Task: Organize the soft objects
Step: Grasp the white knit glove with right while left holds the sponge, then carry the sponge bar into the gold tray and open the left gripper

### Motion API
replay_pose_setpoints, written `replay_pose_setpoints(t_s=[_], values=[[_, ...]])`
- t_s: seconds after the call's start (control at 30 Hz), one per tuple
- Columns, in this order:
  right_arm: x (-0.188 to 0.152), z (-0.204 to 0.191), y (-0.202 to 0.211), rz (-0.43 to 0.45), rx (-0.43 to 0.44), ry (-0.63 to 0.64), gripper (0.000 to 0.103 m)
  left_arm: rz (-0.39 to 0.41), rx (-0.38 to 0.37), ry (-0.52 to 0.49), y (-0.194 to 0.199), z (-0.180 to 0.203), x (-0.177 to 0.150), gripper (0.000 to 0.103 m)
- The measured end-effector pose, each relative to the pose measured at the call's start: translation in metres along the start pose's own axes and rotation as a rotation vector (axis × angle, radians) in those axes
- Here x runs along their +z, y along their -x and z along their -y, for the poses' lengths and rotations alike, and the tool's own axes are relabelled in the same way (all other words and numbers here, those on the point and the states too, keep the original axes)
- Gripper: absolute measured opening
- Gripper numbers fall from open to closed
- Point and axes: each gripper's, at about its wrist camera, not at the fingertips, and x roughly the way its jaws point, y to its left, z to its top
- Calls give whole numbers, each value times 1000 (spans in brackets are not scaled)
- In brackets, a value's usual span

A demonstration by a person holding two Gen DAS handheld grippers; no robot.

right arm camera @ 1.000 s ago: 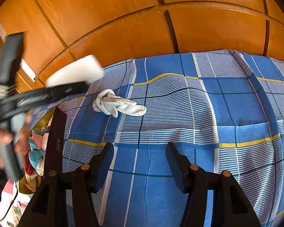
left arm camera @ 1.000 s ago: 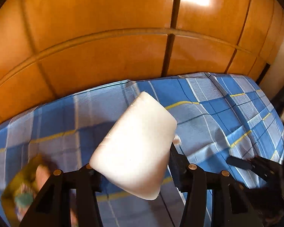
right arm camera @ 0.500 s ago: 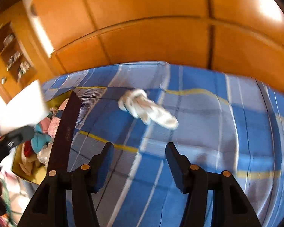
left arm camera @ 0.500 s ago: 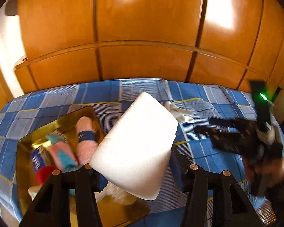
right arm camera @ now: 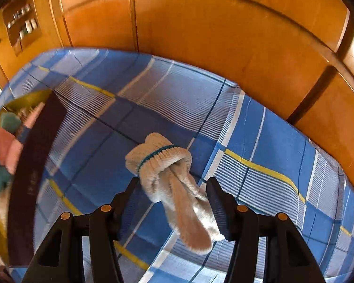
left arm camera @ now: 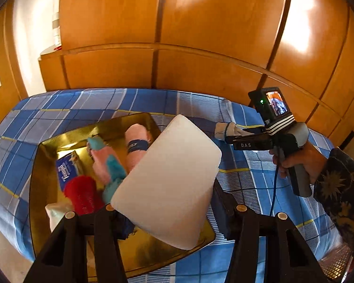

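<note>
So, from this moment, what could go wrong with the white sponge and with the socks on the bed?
1. The white sponge sits tilted in the left gripper, above the crowded gold tray; released here, it may land on the rim or roll off the pile.
2. The right gripper straddles the rolled socks off-centre, one pad near the loose toes; closing now may pinch only those.

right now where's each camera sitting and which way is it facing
Left wrist: on the left gripper, looking down over its fingers at the white foam block they hold above the gold tray; the right hand shows.
Right wrist: on the right gripper, looking down at the rolled socks between its open fingers.
Shared: socks, tray, blue plaid sheet.
</note>
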Motion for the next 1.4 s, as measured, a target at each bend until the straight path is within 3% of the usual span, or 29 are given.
replay_pose_setpoints(t_s=[0.07,0.1,0.13,0.23,0.63,0.9,1.4], values=[[1,-3,-7,-19,5,11,56,-1,2,13,3,-4,-3,54],[0,-5,-11,-33,-5,22,52,0,2,20,5,-6,-4,54],[-1,-7,-12,-35,-4,27,38,4,5,26,7,-7,-4,54],[-6,-13,-9,-27,-15,25,30,20,25,33,10,-10,-5,54],[-76,-19,57,5,71,-56,30,65,77,40,25,-13,-16,54],[-131,-26,68,-8,94,-92,30,72,96,44,33,-16,-26,54],[-153,-22,62,60,107,-144,31,64,129,70,41,-26,-43,54]])
